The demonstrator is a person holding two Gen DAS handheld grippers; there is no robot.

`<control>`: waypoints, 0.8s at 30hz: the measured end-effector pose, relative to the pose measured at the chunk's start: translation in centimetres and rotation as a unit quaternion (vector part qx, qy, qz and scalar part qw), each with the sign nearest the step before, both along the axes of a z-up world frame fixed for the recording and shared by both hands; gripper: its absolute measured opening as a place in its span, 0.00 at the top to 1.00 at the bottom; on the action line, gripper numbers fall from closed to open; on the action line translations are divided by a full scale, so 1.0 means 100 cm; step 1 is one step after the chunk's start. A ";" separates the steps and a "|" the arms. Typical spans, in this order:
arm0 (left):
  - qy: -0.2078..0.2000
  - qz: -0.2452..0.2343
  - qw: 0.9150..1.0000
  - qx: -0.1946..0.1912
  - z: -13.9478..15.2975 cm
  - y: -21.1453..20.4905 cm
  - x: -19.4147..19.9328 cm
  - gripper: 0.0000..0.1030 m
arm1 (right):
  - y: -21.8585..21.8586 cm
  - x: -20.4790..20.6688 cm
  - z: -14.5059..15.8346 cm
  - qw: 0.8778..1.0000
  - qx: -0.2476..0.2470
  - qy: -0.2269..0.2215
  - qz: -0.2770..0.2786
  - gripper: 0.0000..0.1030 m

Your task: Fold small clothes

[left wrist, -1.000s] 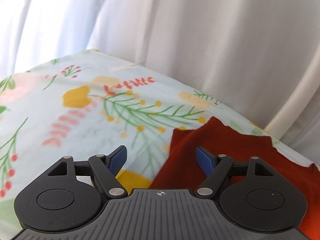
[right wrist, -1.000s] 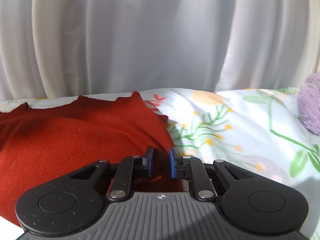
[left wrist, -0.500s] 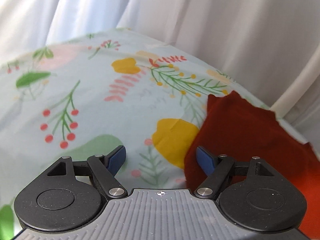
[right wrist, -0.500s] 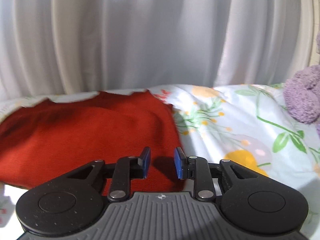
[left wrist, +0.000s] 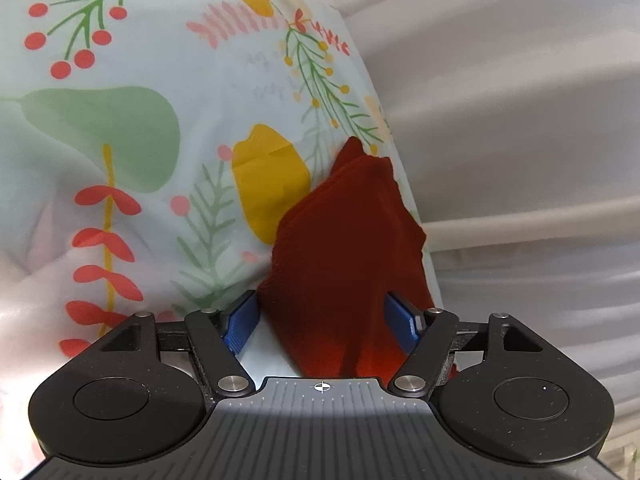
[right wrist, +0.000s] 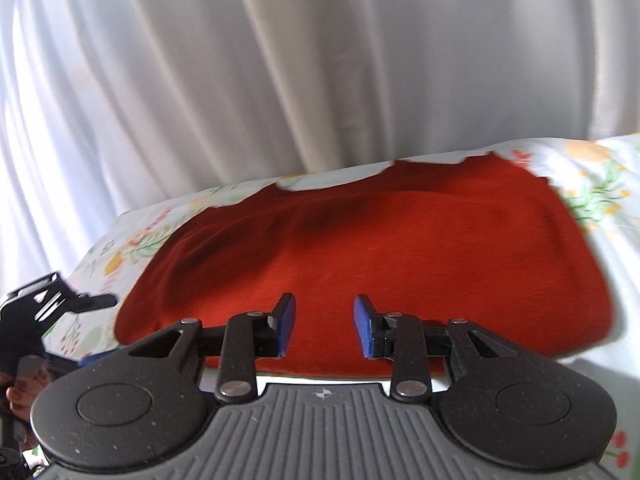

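A rust-red knitted garment (right wrist: 380,248) lies flat on a floral sheet (right wrist: 600,184). In the left wrist view the garment's end (left wrist: 344,248) runs away from me along the bed's edge. My left gripper (left wrist: 324,320) is open, its blue pads either side of the near edge of the cloth. My right gripper (right wrist: 324,326) is open and empty, low over the garment's near edge. The left gripper also shows in the right wrist view (right wrist: 44,308) at the garment's left end.
White curtains (right wrist: 320,60) hang close behind the bed. The floral sheet (left wrist: 120,120) spreads wide to the left of the garment. The bed's edge drops off beside the garment on the right in the left wrist view.
My right gripper has opened, letting go of the garment's edge, and swung left over the cloth. My left gripper has turned and moved onto the garment's end, staying open.
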State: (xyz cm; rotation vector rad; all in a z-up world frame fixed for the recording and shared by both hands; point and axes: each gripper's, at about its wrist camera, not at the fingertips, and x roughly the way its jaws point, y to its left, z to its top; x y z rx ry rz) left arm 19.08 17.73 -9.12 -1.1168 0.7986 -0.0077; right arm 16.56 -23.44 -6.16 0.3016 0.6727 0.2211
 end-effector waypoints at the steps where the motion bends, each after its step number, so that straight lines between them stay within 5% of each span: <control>1: -0.005 0.002 1.000 -0.003 -0.003 0.002 0.003 0.38 | 0.008 0.003 -0.001 1.000 0.001 0.000 0.007 0.70; 9: -0.004 0.021 0.999 -0.045 -0.022 0.008 0.022 0.71 | 0.064 0.038 -0.017 0.999 0.006 0.015 0.034 0.73; 12: -0.001 0.026 0.997 -0.068 -0.028 0.010 0.027 0.75 | 0.083 0.041 -0.026 0.999 -0.018 0.015 0.032 0.77; 24: -0.016 0.027 0.998 -0.056 -0.030 0.010 0.036 0.76 | 0.111 0.036 -0.027 0.995 -0.090 -0.011 0.032 0.77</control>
